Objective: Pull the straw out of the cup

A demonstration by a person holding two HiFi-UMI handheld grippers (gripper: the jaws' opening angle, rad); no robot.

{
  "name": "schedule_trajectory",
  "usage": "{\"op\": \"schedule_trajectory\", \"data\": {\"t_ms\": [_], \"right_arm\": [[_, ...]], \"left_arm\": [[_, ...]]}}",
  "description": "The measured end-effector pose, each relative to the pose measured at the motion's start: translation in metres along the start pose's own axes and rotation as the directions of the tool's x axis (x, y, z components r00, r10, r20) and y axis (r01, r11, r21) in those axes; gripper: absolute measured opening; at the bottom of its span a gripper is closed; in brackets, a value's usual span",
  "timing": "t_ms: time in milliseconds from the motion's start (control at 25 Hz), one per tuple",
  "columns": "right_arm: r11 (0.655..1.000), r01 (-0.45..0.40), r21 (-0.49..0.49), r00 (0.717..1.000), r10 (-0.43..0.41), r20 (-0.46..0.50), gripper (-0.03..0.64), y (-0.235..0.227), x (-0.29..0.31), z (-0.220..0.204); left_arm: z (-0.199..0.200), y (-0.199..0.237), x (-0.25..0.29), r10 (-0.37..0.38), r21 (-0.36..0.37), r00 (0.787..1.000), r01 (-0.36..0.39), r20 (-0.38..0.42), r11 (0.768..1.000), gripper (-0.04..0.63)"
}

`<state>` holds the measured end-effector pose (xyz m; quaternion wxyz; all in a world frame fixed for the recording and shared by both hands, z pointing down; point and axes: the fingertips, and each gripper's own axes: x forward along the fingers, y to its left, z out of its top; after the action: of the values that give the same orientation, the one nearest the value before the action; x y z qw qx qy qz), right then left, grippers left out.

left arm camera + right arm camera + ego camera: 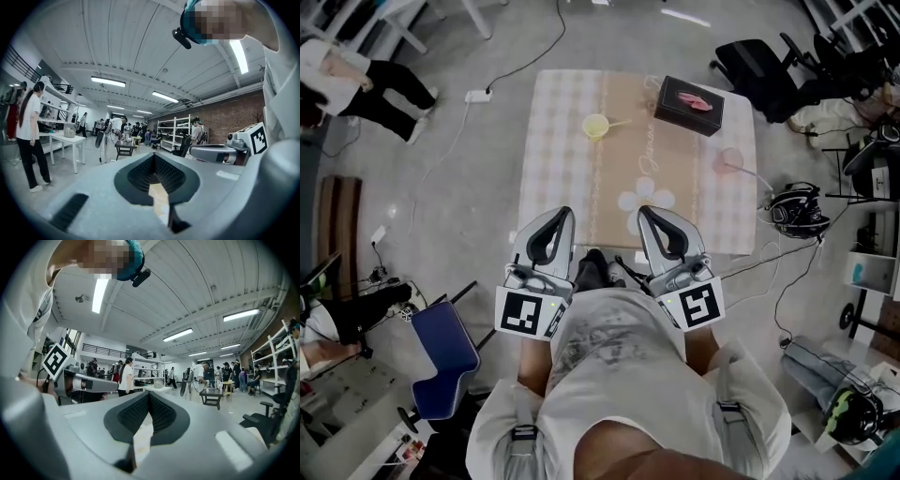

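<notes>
Spotter: Grippers, how do they stand?

Operator: Both are clenched on nothing. Left gripper [563,217] and right gripper [647,217] sit side by side over the near edge of the table [546,141]. In each gripper view the jaws press together, with only cloth showing beneath.

Spotter: And the cup?

Operator: Yellow cup [594,126] stands upright well ahead of both tips. It falls between the two lines of aim, a little closer to the left gripper's line.

Spotter: Straw?

Operator: Straw [620,123] leans out over the rim toward the right gripper's side. Its long axis lies nearly crosswise to the way both tools point, and the free end is away from the left one.

Spotter: So which takes it?

Operator: My guess is the right one for the free end and the left for steadying the cup. Both need to open first.

Spotter: Anything nearby?

Operator: Black box [689,106] sits farther ahead, to the right of the right gripper. A pink see-through thing [728,160] lies off to that gripper's right, by the table edge. I can't tell whether it's another cup.
</notes>
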<state>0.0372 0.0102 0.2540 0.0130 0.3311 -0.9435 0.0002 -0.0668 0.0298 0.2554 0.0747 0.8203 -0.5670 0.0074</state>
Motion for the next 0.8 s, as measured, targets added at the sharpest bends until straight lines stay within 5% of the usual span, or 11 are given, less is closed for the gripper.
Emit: {"op": "schedule_trajectory", "data": {"t_ms": [800], "right_arm": [[0.997,0.073,0.001,0.992,-0.072,-0.100,0.011,-0.032,0.095,-0.025]], "left_arm": [[-0.015,0.076,0.075,-0.124,-0.003,0.990,0.124,-0.069,0.992,0.002]]}}
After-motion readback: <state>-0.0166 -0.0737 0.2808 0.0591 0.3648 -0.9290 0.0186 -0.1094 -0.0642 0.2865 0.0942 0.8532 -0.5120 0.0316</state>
